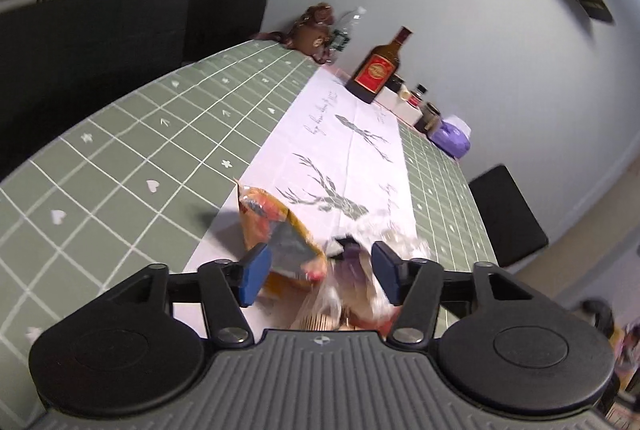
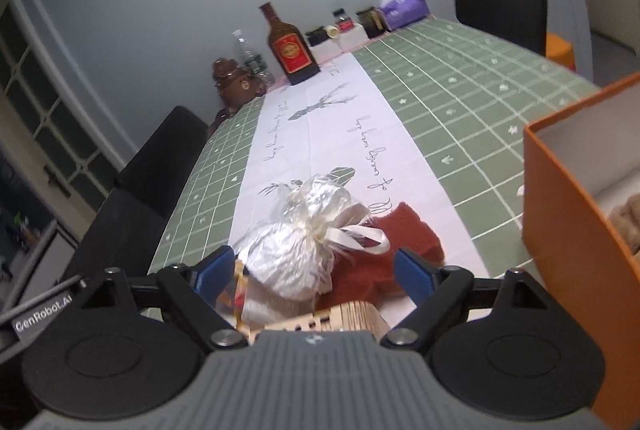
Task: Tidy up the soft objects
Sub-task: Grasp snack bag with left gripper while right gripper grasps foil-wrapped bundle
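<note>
In the left wrist view my left gripper [image 1: 318,270] is open over a blurred pile on the white runner [image 1: 340,146]: an orange snack packet [image 1: 276,230] lies between the blue pads, with a clear crinkly bag [image 1: 360,270] to its right. In the right wrist view my right gripper [image 2: 316,270] is open around a silvery gauze pouch [image 2: 296,250] tied with a white ribbon, which lies against a dark red soft cloth [image 2: 384,250]. An orange box [image 2: 576,214] stands at the right, with something tan and furry inside it [image 2: 628,222].
On the green checked tablecloth [image 2: 460,98], at the far wall end, stand a brown liquor bottle [image 2: 290,46], a brown plush bear [image 2: 236,82], a plastic bottle [image 2: 248,54], small jars on white boxes [image 2: 352,30] and a purple pack [image 2: 402,6]. Black chairs [image 1: 80,50] flank the table.
</note>
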